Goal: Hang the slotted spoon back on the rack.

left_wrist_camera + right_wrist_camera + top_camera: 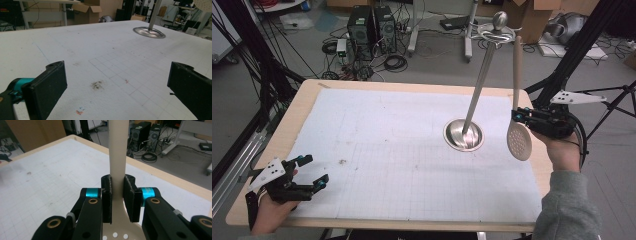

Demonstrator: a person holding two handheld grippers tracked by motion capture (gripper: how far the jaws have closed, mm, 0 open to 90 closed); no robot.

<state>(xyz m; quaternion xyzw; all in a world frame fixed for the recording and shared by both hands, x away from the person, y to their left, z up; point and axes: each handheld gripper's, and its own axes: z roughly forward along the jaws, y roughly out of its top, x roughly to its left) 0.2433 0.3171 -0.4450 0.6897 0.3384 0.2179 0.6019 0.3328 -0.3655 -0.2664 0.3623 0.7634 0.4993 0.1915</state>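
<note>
A beige slotted spoon [518,135] hangs upright over the table's right side, bowl down and handle up. My right gripper [518,116] is shut on its neck just above the bowl; in the right gripper view the two jaws clamp the beige handle [117,165]. Just left of it stands a metal utensil stand [463,134], a round dish base with a tall pole and a ring of hooks at the top [496,31]. My left gripper [313,172] rests at the table's front left corner, open with nothing between its fingers [47,87]. The stand's base [149,32] shows far ahead of it.
A white gridded mat [402,150] covers most of the wooden table [307,95]. A small dark smudge [97,85] lies on the mat near the left gripper. Computer towers, cables and cardboard boxes stand on the floor beyond the far edge.
</note>
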